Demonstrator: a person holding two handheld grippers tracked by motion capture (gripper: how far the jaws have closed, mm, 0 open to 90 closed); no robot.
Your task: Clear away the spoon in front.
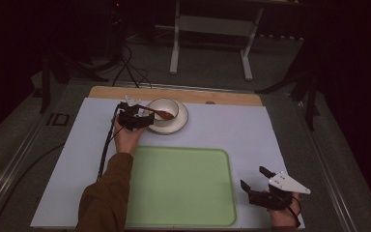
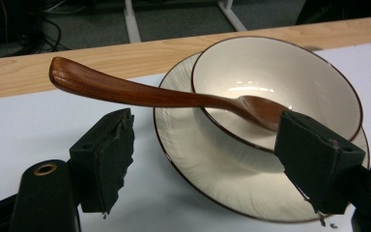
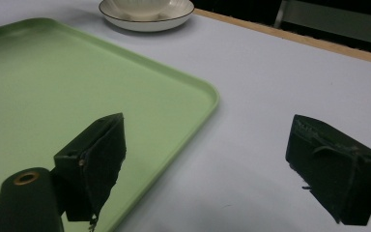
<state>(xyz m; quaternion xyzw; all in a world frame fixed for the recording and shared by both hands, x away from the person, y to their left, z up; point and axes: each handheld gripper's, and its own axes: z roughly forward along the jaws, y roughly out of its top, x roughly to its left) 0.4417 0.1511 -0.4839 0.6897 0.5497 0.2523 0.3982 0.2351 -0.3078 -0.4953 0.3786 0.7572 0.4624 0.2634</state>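
At the far side of the desk (image 1: pixel 251 130), the left claw (image 1: pixel 142 117) is up against the bowl (image 2: pixel 275 82), which sits on a saucer (image 2: pixel 207 169). The wooden spoon (image 2: pixel 140 92) rests with its scoop end inside the bowl and its handle sticking out over the rim toward the wooden desk edge.

Progress, as I read it: early. Nothing is lifted yet, and the green tray (image 1: pixel 178 186) has nothing on it. Spoon, bowl and saucer sit together beyond the tray's far edge. Likely left to do: grab the spoon, or the set, and move it.

Left claw: jaws wide open, holding nothing. They straddle the spoon's neck region in the left gripper view, one pad below the handle, the other near the bowl's rim. Can't tell if the right pad touches the bowl.

Right claw (image 1: pixel 265 186): also wide open, holding nothing, parked low over the bare desk just beside the tray's near right corner.
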